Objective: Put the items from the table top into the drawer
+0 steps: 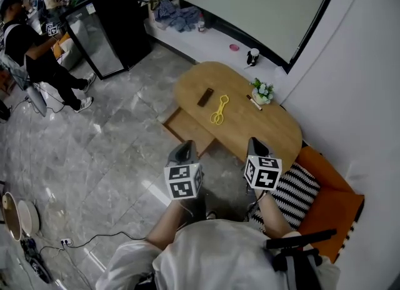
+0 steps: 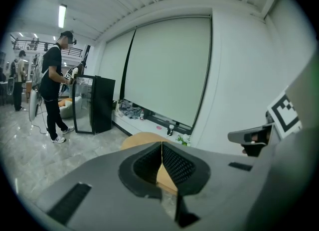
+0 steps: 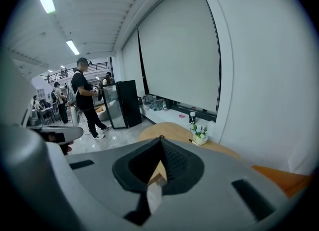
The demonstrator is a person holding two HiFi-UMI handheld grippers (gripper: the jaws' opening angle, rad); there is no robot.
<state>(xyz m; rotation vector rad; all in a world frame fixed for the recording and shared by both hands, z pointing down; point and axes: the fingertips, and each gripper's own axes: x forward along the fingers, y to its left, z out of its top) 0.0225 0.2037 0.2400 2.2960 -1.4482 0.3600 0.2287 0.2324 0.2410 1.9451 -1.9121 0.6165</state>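
Left gripper [image 2: 162, 163]: jaws together with nothing between them, held short of the table's near edge.
Right gripper [image 3: 160, 160]: jaws pressed together and empty, beside the table's [image 1: 284, 134] near end.
Items: all lie on the table top. The yellow tongs [image 1: 219, 109] are at 11 o'clock from my right gripper, with a dark flat bar [image 1: 205, 97] at about 10 o'clock of the tongs and a pen [image 1: 254, 102] at 3 o'clock of them.
Drawer [image 1: 187, 129]: pulled out below the table's edge, at 12 o'clock from my left gripper.
Plant pot [image 1: 262, 90]: just beyond the pen; I judge it stays put.
Step in hand: reaching in, nothing picked yet.
Doing it well: I should part my right jaws before arriving, come down across the tongs' narrow middle, and keep my left gripper out of the drawer's mouth.
Risk: flat items may slide instead of lifting.
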